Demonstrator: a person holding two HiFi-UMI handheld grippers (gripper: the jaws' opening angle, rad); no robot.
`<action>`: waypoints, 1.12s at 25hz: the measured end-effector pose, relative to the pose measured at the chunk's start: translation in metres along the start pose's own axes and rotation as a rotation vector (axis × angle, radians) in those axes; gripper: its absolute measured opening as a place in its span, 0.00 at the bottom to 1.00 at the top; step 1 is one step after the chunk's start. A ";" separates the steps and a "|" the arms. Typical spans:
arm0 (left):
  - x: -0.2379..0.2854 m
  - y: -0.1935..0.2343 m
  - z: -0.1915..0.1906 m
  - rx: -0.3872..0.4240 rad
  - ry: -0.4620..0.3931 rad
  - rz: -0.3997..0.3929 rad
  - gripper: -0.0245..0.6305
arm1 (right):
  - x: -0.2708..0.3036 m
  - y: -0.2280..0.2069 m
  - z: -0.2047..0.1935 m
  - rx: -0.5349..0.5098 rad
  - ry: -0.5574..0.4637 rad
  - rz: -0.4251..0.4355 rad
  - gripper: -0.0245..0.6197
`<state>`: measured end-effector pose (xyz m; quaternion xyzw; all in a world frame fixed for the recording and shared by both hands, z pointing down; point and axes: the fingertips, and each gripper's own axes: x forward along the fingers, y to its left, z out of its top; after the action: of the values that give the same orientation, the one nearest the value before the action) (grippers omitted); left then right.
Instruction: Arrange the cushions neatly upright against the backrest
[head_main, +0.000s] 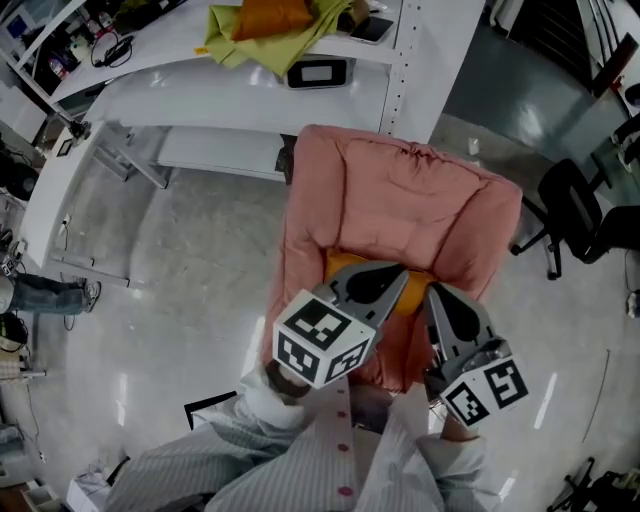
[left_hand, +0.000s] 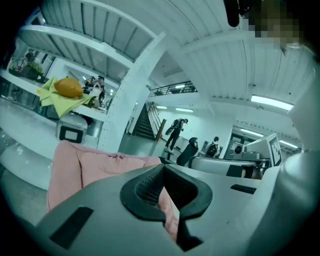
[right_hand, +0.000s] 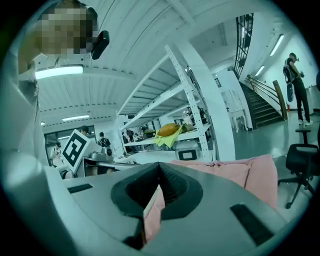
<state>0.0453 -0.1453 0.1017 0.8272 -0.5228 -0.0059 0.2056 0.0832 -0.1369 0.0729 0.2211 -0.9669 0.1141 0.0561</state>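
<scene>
A pink padded armchair (head_main: 400, 190) stands in the middle of the head view, its backrest on the far side. An orange cushion (head_main: 342, 263) lies on its seat, mostly hidden behind my grippers. My left gripper (head_main: 398, 276) hangs over the seat front with its jaws shut, tips above the cushion. Just to its right, my right gripper (head_main: 436, 292) is shut too. In the left gripper view the left gripper (left_hand: 169, 207) shows only a thin slit with pink chair fabric (left_hand: 95, 167) behind it. The right gripper (right_hand: 148, 210) looks the same, with the pink backrest (right_hand: 240, 172) beyond. Nothing is clearly pinched in either.
A white shelf unit (head_main: 250, 95) stands behind the chair, holding a yellow-green cloth (head_main: 250, 40) and a small box (head_main: 317, 72). A black office chair (head_main: 575, 215) is at the right. A person's legs (head_main: 45, 295) stand at the left edge. Polished grey floor surrounds the armchair.
</scene>
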 end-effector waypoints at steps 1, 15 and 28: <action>-0.003 -0.005 0.007 0.018 -0.012 -0.005 0.05 | -0.002 0.003 0.005 -0.005 -0.010 0.002 0.06; -0.009 -0.028 0.016 0.098 -0.026 -0.021 0.05 | -0.022 0.004 0.024 -0.021 -0.043 -0.001 0.06; -0.010 -0.025 0.011 0.094 -0.002 0.015 0.05 | -0.021 0.003 0.012 -0.027 -0.014 0.000 0.06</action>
<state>0.0595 -0.1313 0.0810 0.8321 -0.5288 0.0195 0.1661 0.0998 -0.1283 0.0570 0.2214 -0.9687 0.0997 0.0523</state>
